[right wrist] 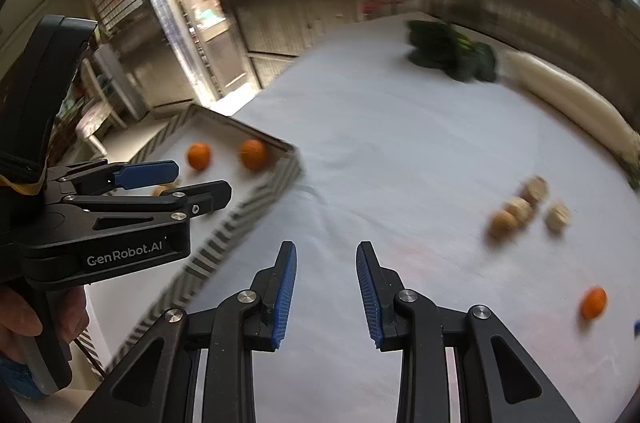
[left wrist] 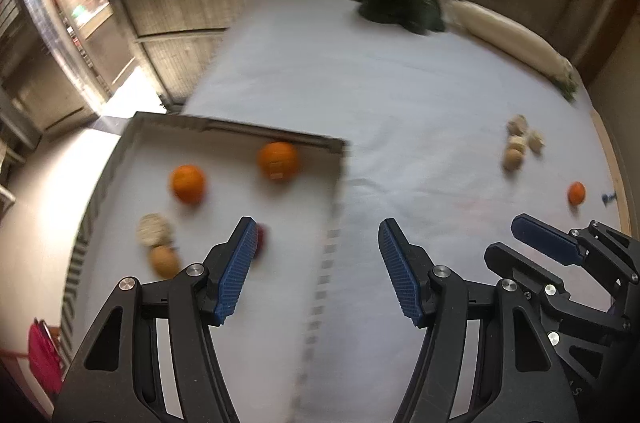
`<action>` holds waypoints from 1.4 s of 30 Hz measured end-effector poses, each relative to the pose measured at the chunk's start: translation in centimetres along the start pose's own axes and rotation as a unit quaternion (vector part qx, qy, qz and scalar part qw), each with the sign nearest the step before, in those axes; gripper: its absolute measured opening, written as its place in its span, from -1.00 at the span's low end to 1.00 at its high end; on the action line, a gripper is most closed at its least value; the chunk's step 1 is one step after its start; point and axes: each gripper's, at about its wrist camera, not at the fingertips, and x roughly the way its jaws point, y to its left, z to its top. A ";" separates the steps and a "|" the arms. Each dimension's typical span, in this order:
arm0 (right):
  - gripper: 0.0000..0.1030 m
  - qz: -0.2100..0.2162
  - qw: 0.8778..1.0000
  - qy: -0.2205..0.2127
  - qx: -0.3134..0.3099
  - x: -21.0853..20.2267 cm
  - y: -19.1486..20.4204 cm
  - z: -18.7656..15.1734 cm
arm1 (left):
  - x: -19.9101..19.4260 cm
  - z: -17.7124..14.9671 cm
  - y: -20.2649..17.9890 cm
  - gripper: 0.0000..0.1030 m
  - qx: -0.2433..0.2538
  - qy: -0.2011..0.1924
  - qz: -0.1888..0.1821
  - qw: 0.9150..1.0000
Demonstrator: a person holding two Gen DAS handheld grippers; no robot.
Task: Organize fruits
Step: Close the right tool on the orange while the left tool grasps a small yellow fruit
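A shallow tray (left wrist: 240,127) with a striped wall (right wrist: 248,199) holds two oranges (left wrist: 188,183) (left wrist: 278,161), two tan round fruits (left wrist: 154,229) and a dark red fruit (left wrist: 261,239) partly hidden behind a finger. My left gripper (left wrist: 317,223) hangs open over the tray's right edge, nothing between its pads. On the white cloth to the right lie several tan fruits (right wrist: 520,207) and one loose orange (right wrist: 593,302). My right gripper (right wrist: 326,247) hovers over bare cloth beside the tray, its jaws a little apart and empty.
Dark leafy greens (right wrist: 452,55) and a long white radish (right wrist: 568,99) lie at the far end of the cloth. A small blue thing (left wrist: 610,198) sits near the table's right edge. A person's hand (right wrist: 24,315) grips the left tool. A pink object (left wrist: 44,359) stands lower left.
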 end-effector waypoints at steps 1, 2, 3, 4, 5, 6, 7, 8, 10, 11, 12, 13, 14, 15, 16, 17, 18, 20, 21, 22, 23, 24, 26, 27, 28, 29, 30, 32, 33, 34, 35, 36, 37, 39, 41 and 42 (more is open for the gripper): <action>-0.42 -0.004 1.000 0.000 0.005 -0.1 -0.4 -0.1 | 0.1 0.1 -0.9 0.23 0.007 0.001 -0.005 1.000; -0.42 -0.009 1.000 -0.002 0.013 -0.4 -1.3 -0.5 | 0.3 0.2 -1.8 0.23 0.013 0.003 -0.011 1.000; -0.42 -0.014 1.000 -0.001 0.022 -0.6 -2.2 -0.9 | 0.4 0.3 -2.5 0.23 0.018 0.004 -0.016 1.000; -0.42 -0.018 0.999 0.000 0.028 -0.9 -2.9 -1.2 | 0.6 0.4 -3.4 0.23 0.025 0.005 -0.021 0.999; -0.42 -0.023 0.999 0.001 0.036 -1.1 -3.7 -1.6 | 0.8 0.5 -4.3 0.23 0.033 0.007 -0.027 0.999; -0.42 -0.031 0.998 0.001 0.047 -1.4 -4.7 -2.1 | 1.0 0.6 -5.1 0.23 0.041 0.007 -0.033 0.999; -0.42 -0.034 0.998 0.002 0.053 -1.5 -5.3 -2.3 | 1.1 0.6 -5.8 0.23 0.046 0.008 -0.037 0.998; -0.42 -0.039 0.997 0.003 0.065 -1.8 -6.4 -2.8 | 1.3 0.7 -6.5 0.23 0.052 0.010 -0.042 0.998; -0.42 -0.048 0.996 0.003 0.079 -2.6 -7.9 -3.6 | 1.8 1.1 -8.0 0.23 0.062 0.014 -0.056 0.996; -0.42 -0.054 0.994 0.002 0.090 -2.9 -9.0 -4.0 | 2.0 1.3 -8.7 0.23 0.068 0.016 -0.063 0.996; -0.42 -0.058 0.993 0.003 0.099 -3.1 -9.8 -4.3 | 2.3 1.5 -9.3 0.23 0.073 0.018 -0.068 0.995; -0.41 -0.063 0.992 0.003 0.107 -3.2 -10.7 -4.5 | 2.6 1.7 -10.0 0.23 0.079 0.020 -0.074 0.994; -0.41 -0.068 0.991 0.003 0.114 -3.3 -11.5 -4.9 | 2.8 1.9 -10.6 0.23 0.085 0.022 -0.079 0.993; -0.41 -0.072 0.990 0.004 0.120 -3.4 -12.2 -5.1 | 3.1 2.0 -11.3 0.23 0.090 0.023 -0.086 0.992; -0.41 -0.076 0.989 0.003 0.129 -3.6 -13.1 -5.4 | 3.5 2.3 -12.0 0.23 0.096 0.025 -0.094 0.991; -0.41 -0.079 0.988 0.003 0.134 -3.7 -13.8 -5.6 | 3.9 2.4 -12.6 0.23 0.102 0.028 -0.101 0.989; -0.41 -0.083 0.986 0.003 0.141 -3.8 -14.6 -5.9 | 4.3 2.6 -13.2 0.23 0.107 0.031 -0.107 0.988; -0.40 -0.091 0.984 0.002 0.155 -4.1 -16.1 -6.2 | 5.2 3.0 -14.3 0.23 0.119 0.037 -0.115 0.985; -0.39 -0.094 0.982 0.001 0.162 -4.2 -16.7 -6.4 | 5.7 3.2 -15.0 0.23 0.128 0.039 -0.115 0.984; -0.38 -0.096 0.981 0.000 0.169 -4.4 -17.4 -6.5 | 6.0 3.3 -15.4 0.23 0.133 0.039 -0.115 0.984; -0.37 -0.099 0.980 -0.001 0.174 -4.6 -18.0 -6.7 | 6.3 3.5 -15.8 0.23 0.138 0.040 -0.116 0.983; -0.36 -0.102 0.978 -0.002 0.180 -4.6 -18.6 -6.8 | 6.8 3.7 -16.2 0.23 0.144 0.044 -0.118 0.982; -0.35 -0.105 0.976 -0.003 0.189 -4.7 -19.3 -7.0 | 7.5 4.1 -16.8 0.23 0.148 0.048 -0.119 0.981; -0.34 -0.106 0.975 -0.004 0.195 -4.6 -19.8 -7.1 | 7.8 4.3 -17.1 0.23 0.151 0.048 -0.120 0.980; -0.33 -0.107 0.974 -0.004 0.199 -4.6 -20.2 -7.1 | 8.1 4.5 -17.3 0.23 0.154 0.048 -0.120 0.979; -0.33 -0.109 0.973 -0.004 0.202 -4.5 -20.6 -7.1 | 8.4 4.7 -17.6 0.23 0.157 0.049 -0.121 0.979; -0.33 -0.110 0.973 -0.004 0.204 -4.3 -21.0 -7.0 | 8.7 4.9 -17.8 0.23 0.160 0.050 -0.123 0.978; -0.33 -0.108 0.973 -0.004 0.205 -3.9 -21.4 -6.7 | 9.2 5.1 -18.2 0.23 0.164 0.053 -0.123 0.977; -0.32 -0.106 0.973 -0.003 0.205 -3.6 -21.6 -6.5 | 9.4 5.2 -18.3 0.23 0.166 0.054 -0.123 0.977; -0.32 -0.106 0.973 -0.001 0.204 -3.4 -21.7 -6.4 | 9.6 5.3 -18.3 0.23 0.167 0.055 -0.124 0.977; -0.32 -0.106 0.974 0.001 0.203 -3.1 -21.8 -6.3 | 9.8 5.4 -18.4 0.23 0.167 0.057 -0.123 0.976; -0.32 -0.107 0.974 0.003 0.201 -2.7 -21.9 -6.1 | 10.1 5.4 -18.5 0.23 0.168 0.059 -0.123 0.976; -0.32 -0.107 0.974 0.004 0.201 -2.5 -22.0 -6.0 | 10.3 5.4 -18.5 0.23 0.168 0.060 -0.122 0.976; -0.31 -0.106 0.974 0.007 0.202 -1.9 -22.3 -5.9 | 10.4 5.5 -18.6 0.23 0.171 0.055 -0.120 0.976; -0.31 -0.109 0.973 0.011 0.203 -1.4 -22.5 -5.8 | 10.5 5.6 -18.8 0.23 0.175 0.052 -0.120 0.976; -0.31 -0.111 0.973 0.006 0.201 -1.4 -22.6 -5.7 | 10.5 5.6 -18.8 0.23 0.176 0.050 -0.120 0.976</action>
